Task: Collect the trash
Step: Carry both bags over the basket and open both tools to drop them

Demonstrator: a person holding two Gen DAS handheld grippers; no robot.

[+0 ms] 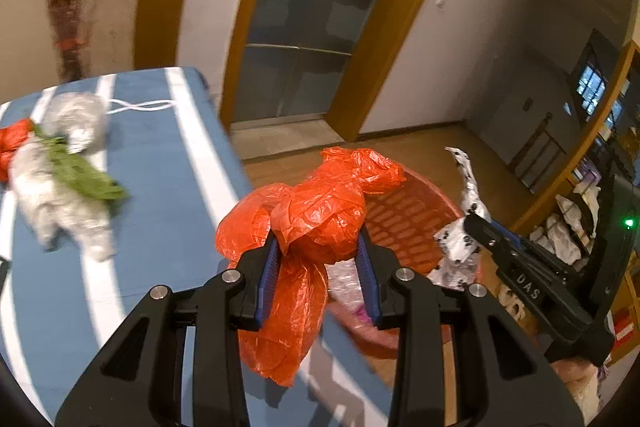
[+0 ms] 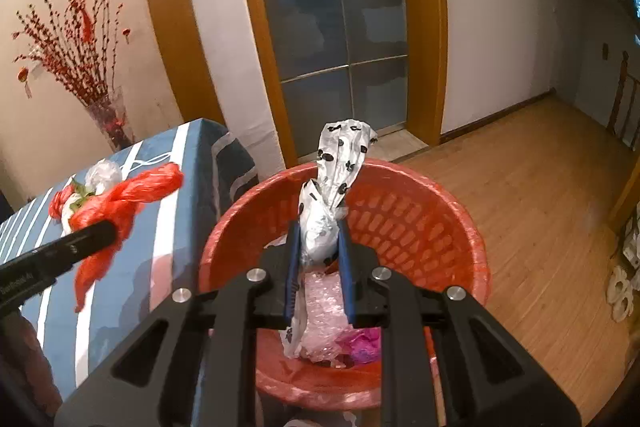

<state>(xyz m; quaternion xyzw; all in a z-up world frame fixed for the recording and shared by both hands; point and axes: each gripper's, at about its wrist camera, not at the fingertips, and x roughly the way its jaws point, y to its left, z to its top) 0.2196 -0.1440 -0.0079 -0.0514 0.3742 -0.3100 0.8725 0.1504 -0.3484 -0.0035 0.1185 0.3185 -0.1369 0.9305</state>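
Trash in 2 loads, both lifted clear of the desk. Orange plastic bag clamped between the blue pads of the left tongs, pinched at its bunched middle so loose ends hang down and fan out, carried near the desk edge toward the red basket. White bag with black spots squeezed in the right tongs, held directly above the basket mouth, twisted top pointing up and tail dangling below the pads, well placed for a straight drop. Basket standing on the wooden floor just beside the desk, presumably so that carried pieces travel only a short way; already lined with clear crumpled plastic and something pink.

More trash waiting on the striped cloth of the desk: clear crumpled bags, green leafy scraps lying across them, another bit of orange plastic at the far left. Likely step in hand: release over the basket, spotted bag probably first. Task judged partway done.
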